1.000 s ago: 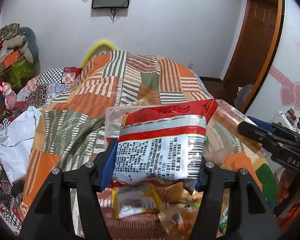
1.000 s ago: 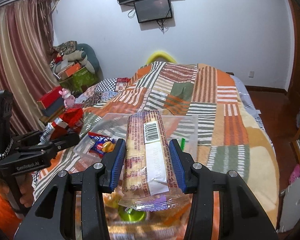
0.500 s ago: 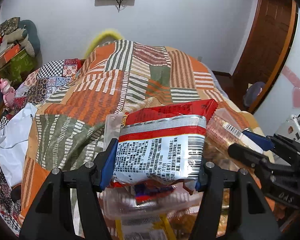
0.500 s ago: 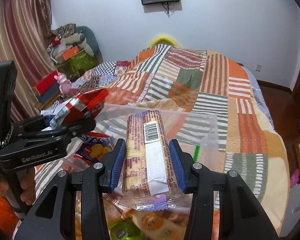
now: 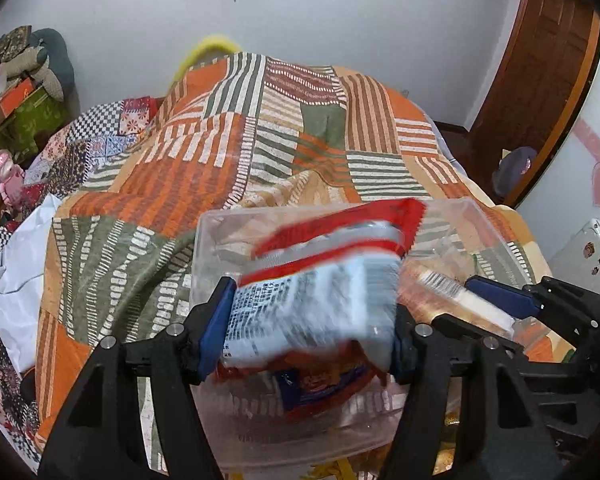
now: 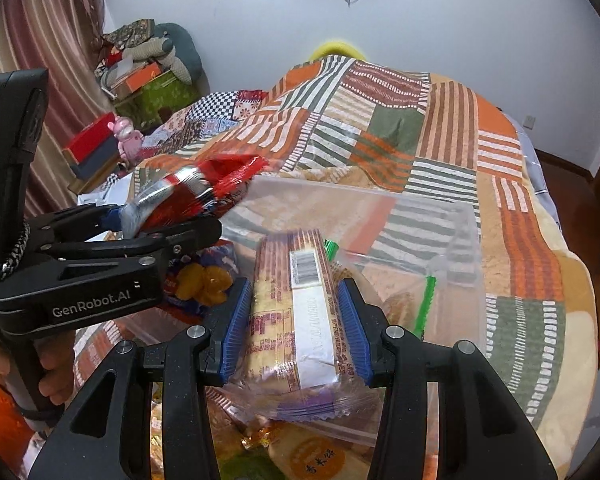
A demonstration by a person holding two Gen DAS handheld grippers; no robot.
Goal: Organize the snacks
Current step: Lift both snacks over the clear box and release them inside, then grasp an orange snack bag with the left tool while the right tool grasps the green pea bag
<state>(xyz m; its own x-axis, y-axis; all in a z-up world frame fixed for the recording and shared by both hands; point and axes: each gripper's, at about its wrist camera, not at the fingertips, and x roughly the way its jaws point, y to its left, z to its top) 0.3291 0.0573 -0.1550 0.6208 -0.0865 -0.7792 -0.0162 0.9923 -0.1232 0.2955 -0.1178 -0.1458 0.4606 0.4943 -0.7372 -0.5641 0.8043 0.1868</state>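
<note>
**Two snacks over the clear box**

I am working two claws over a bed with a striped blanket [image 5: 204,184]. A clear plastic box [image 5: 204,248] sits on the blanket in front of me.

My left claw [image 5: 308,332] has a red and silver snack bag [image 5: 320,296] between its blue pads. The claw is opening right now, and the bag looks blurry and tipped to one side. It is over the box. I can't tell if the pads are pressing on it at this moment. From the other camera, I see this claw [image 6: 168,216] from the side, with the red end of the bag [image 6: 204,188] poking out past it.

My right claw [image 6: 296,324] is pinching a long pack of crackers [image 6: 296,312] tight between its pads. The pack has a white label with a barcode on it. It sits above the near side of the box [image 6: 440,236].

Inside the box I see a bag with orange pieces pictured on it [image 6: 204,280]. Below my right claw, more snacks [image 6: 312,456] lie in a pile.
</note>
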